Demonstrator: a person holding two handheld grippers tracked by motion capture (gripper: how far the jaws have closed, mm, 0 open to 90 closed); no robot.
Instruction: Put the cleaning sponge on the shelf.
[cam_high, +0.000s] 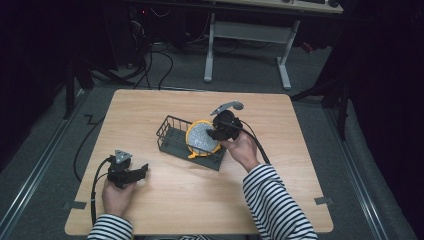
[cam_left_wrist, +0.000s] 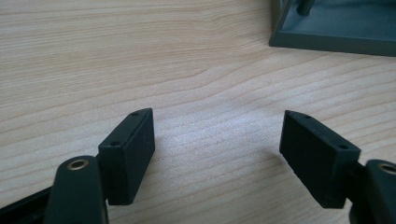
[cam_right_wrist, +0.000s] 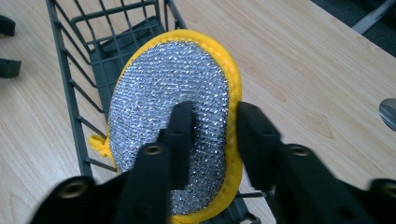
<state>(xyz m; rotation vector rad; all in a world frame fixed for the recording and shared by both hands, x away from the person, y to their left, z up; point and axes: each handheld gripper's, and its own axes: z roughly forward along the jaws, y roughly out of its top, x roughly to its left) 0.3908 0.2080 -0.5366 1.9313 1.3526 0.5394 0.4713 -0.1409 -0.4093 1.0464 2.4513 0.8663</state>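
The scrubber (cam_right_wrist: 173, 107), round with a yellow edge and a shiny silver face, stands on its edge at the near end of the wire basket (cam_high: 172, 131), leaning on the rim. The right claw (cam_right_wrist: 212, 140) has one jaw in front of the silver face and one behind the yellow edge. The jaws look loosened, not squeezing, so the scrubber seems to rest on the basket by itself.

What could go wrong: the scrubber is tall and thin and stands tilted. If the right claw pulls away crooked, a jaw could catch the yellow edge and drag it. Then it could tip over the rim onto the counter (cam_high: 165, 200). A bump could also push the light basket along.

The left claw (cam_left_wrist: 217, 154) sits low over the bare wood, well apart from the basket, jaws wide and holding nothing.

Count: one scrubber, one basket, two claws, one counter. A grey spoon-like thing (cam_high: 231, 106) lies past the right hand (cam_high: 242, 150).
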